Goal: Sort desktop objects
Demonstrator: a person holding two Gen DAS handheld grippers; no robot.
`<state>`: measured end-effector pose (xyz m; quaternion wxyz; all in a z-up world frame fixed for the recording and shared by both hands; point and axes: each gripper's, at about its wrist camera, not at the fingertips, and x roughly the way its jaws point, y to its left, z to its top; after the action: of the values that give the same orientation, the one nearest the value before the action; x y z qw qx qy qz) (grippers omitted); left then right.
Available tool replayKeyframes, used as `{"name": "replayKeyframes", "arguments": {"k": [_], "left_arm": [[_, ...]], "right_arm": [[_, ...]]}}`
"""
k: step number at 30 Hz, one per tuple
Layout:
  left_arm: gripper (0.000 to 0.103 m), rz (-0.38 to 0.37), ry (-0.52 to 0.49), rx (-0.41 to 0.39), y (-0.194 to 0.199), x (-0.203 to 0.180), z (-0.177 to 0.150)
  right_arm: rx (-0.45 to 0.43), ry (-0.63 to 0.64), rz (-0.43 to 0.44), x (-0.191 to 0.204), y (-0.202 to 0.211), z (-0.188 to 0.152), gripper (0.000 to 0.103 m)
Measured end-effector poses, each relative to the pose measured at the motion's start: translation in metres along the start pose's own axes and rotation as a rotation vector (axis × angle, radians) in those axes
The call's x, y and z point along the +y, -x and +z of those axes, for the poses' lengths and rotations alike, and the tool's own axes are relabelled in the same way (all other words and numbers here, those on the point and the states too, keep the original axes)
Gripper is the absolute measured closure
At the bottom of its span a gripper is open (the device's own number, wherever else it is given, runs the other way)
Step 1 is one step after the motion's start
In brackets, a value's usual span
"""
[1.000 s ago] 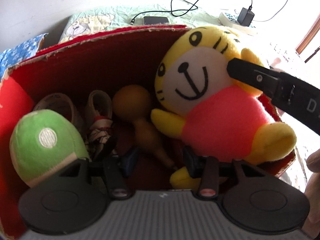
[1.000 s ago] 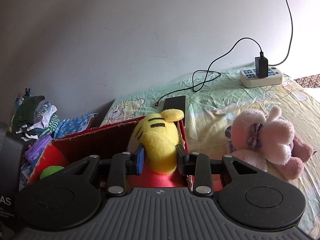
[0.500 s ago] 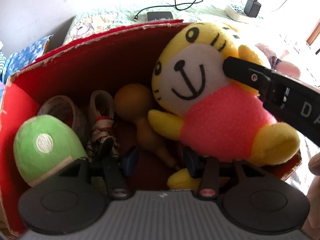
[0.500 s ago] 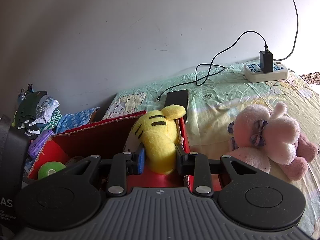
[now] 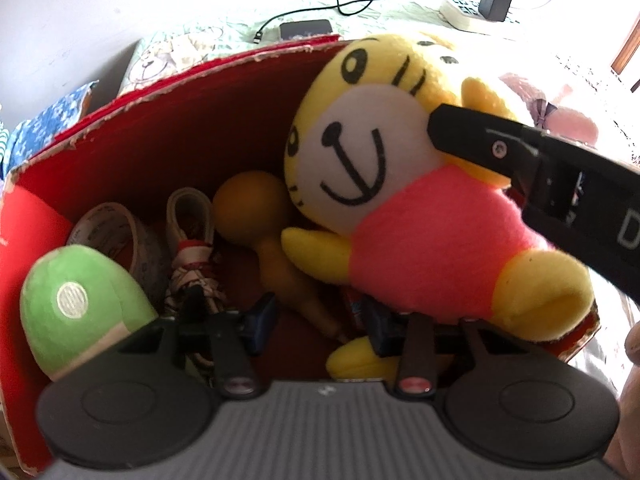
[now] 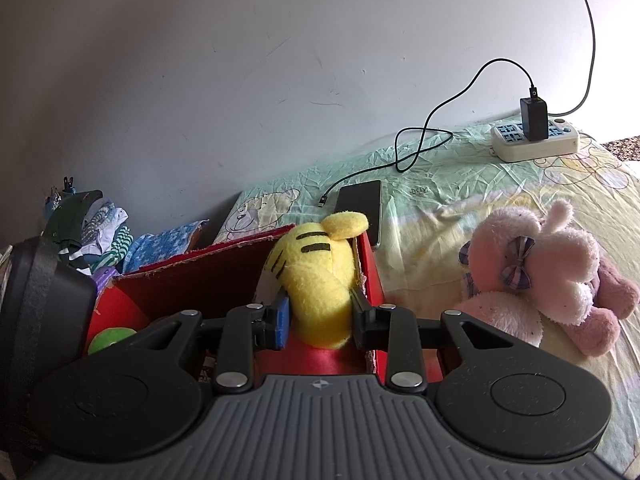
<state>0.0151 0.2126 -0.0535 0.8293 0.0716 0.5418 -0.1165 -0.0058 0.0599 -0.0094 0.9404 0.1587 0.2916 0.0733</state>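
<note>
My right fingers (image 6: pixel 320 320) are clamped on the head of the tiger (image 6: pixel 316 280), which sits at the right end of the red box (image 6: pixel 192 280), leaning on its wall. My left fingers (image 5: pixel 316 318) are spread apart with nothing between them, low inside the box (image 5: pixel 180 120) over a wooden gourd (image 5: pixel 256 216). Beside it lie a tape roll (image 5: pixel 116 228), a bundled cord (image 5: pixel 192 252) and a green ball (image 5: pixel 76 304). From the left view the tiger (image 5: pixel 400 208) faces me, pink shirt forward.

The box stands on a bed (image 6: pixel 460 184) with a pale green and yellow cartoon sheet. Behind it lies a phone (image 6: pixel 360 204), a black cable (image 6: pixel 432 136) running to a charger (image 6: pixel 534 118) in a white power strip (image 6: pixel 536 142). A pink plush (image 6: pixel 536 272) lies to the right on the sheet. A plain grey-white wall (image 6: pixel 240 80) rises behind; folded clothes (image 6: pixel 96 228) pile up at the far left.
</note>
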Motion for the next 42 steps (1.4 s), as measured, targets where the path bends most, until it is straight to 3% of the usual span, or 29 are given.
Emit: {"name": "replayKeyframes", "arguments": {"k": [11, 21, 33, 42], "left_arm": [[0.061, 0.001, 0.004, 0.007, 0.0, 0.001, 0.0], [0.038, 0.043, 0.02, -0.021, 0.009, 0.006, -0.003], [0.035, 0.042, 0.033, -0.062, 0.026, 0.014, -0.005], [0.027, 0.09, 0.053, -0.066, 0.034, 0.016, -0.004]], "right_arm": [[0.007, 0.013, -0.013, 0.001, -0.001, -0.001, 0.073], [0.037, 0.025, -0.025, 0.003, 0.003, -0.001, 0.071], [0.053, 0.024, -0.042, 0.008, 0.014, 0.0, 0.07], [0.075, 0.036, -0.054, 0.014, 0.021, 0.003, 0.07]]}}
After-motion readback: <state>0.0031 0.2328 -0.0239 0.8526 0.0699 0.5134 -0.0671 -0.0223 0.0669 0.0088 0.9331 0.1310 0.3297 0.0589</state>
